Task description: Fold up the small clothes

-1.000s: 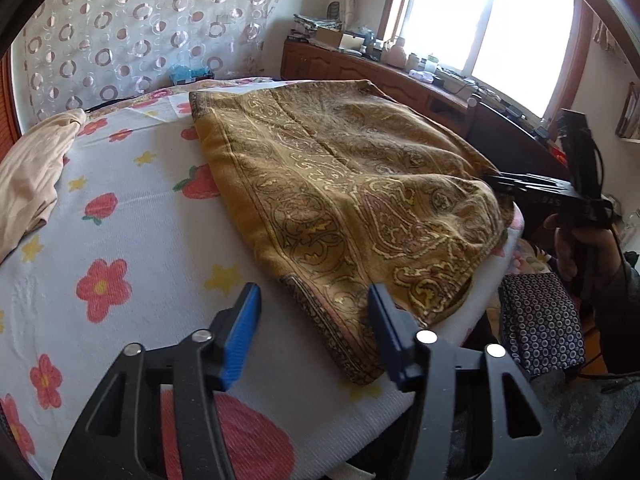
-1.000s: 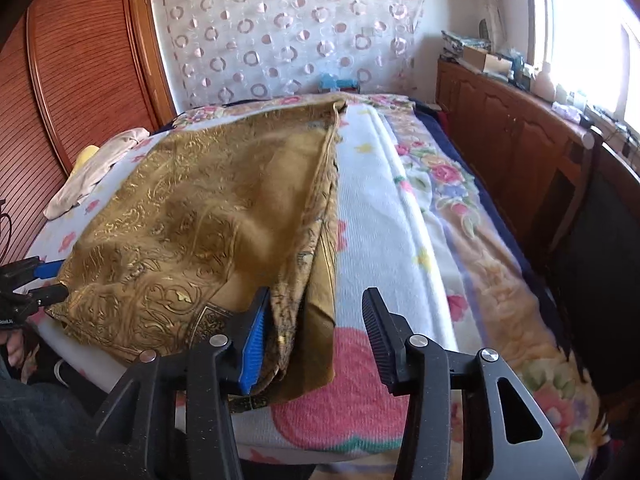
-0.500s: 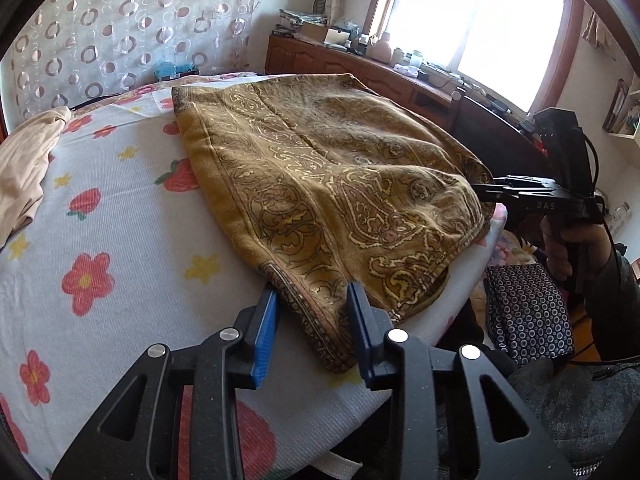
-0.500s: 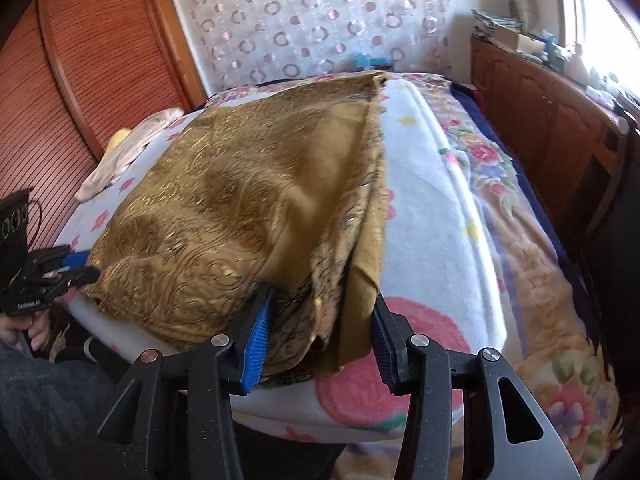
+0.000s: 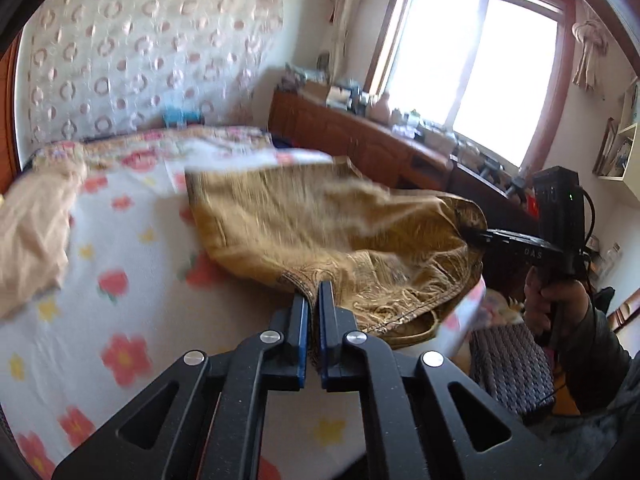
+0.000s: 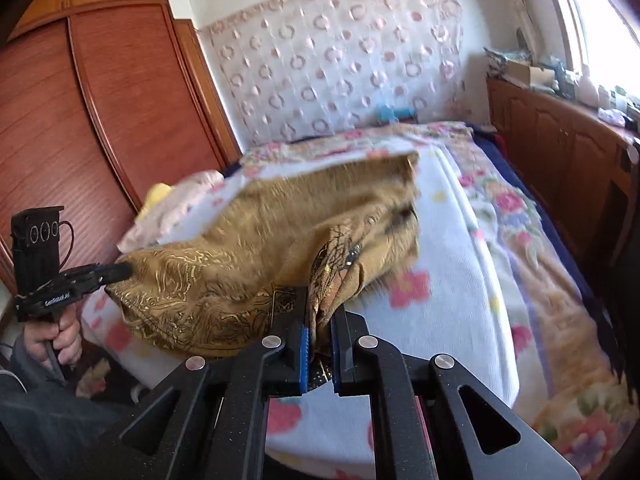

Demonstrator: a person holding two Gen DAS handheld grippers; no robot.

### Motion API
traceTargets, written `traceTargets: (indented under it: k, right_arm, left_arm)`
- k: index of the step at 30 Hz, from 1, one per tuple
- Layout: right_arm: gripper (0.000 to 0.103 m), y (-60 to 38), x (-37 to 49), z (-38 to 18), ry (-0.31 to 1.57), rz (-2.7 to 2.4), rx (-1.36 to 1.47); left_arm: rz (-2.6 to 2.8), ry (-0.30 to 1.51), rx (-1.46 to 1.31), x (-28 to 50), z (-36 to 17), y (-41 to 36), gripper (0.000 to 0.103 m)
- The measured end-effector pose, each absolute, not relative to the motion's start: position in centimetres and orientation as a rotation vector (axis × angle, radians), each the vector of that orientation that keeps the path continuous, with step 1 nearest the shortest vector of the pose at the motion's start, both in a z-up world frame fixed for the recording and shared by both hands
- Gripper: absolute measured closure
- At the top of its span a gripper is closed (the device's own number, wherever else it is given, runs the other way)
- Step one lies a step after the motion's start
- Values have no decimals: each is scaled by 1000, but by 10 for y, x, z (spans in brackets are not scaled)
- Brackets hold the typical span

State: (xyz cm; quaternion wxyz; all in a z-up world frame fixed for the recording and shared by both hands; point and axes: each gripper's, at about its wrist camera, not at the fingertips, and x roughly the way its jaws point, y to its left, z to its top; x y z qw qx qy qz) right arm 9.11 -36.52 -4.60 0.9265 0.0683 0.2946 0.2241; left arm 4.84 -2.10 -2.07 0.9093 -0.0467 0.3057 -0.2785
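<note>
On the left of the bed (image 5: 120,320), a beige garment (image 5: 36,232) lies on the flowered sheet. The left gripper (image 5: 313,292) has just closed its fingers, now pinching the near hem of the gold patterned cloth (image 5: 320,220), which rises off the bed at its near edge. To the right, the right gripper (image 6: 320,320) has also just closed its fingers on the cloth's other near corner. A wooden cabinet (image 5: 360,140) stands beneath the window (image 5: 480,80).
</note>
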Motion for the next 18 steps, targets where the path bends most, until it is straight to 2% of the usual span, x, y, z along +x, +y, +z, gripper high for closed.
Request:
traceTargets:
  k: [7, 18]
  right_arm:
    - [95, -368, 134, -14, 491, 430, 150]
    - [95, -327, 241, -5, 531, 334, 43]
  left_arm:
    - [-528, 542, -69, 93, 10, -21, 98]
    - [-440, 566, -76, 192, 17, -24, 98]
